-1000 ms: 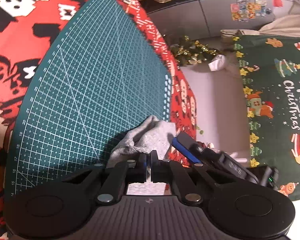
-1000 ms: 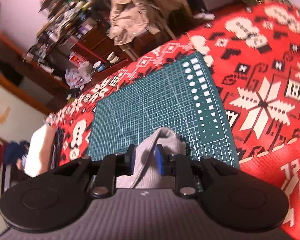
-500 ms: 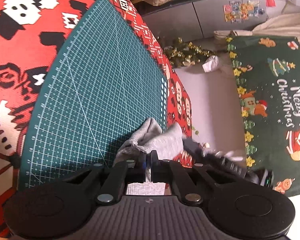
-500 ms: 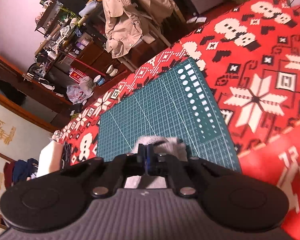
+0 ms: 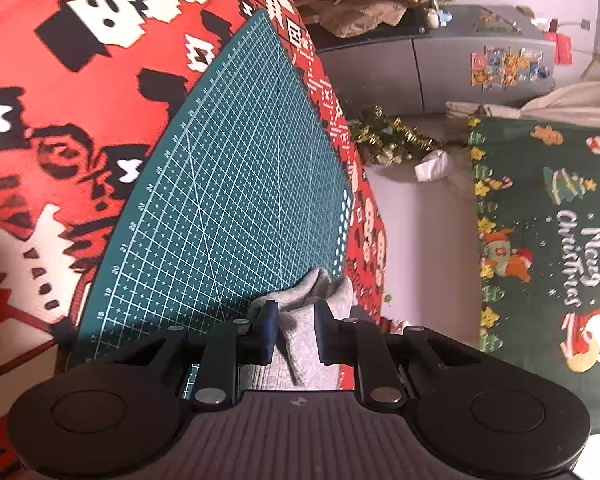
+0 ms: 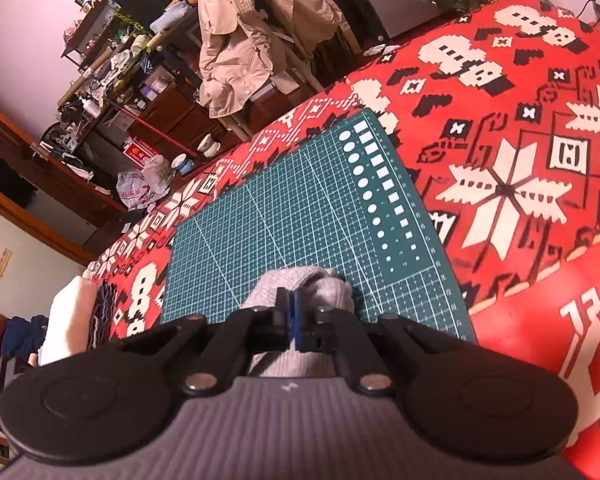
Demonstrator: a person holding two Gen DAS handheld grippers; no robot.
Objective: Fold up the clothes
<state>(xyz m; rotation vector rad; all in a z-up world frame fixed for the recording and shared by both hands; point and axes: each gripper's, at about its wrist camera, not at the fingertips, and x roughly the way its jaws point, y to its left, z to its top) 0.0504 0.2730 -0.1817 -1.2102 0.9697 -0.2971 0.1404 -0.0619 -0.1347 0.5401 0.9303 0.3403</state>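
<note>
Low in both fisheye views, a grey ribbed garment lies bunched on a green cutting mat printed with a white grid. That mat rests on a desk covered by a red cloth with white and black snowflake patterns.

From the left wrist view, the left hand-held gripper fills the bottom of the frame. Its jaws have just been opening and now stand a little apart, with a fold of the grey garment rising between them; the fabric lies loose in the gap rather than pinched.

From the right wrist view, the right hand-held gripper sits at the bottom centre, jaws closed tight together on a pinch of the same grey garment, which humps up just beyond the tips at the mat's near edge.

At the right of the left view hangs a dark green Christmas banner. At the upper left of the right view, a beige coat hangs over cluttered shelves.
</note>
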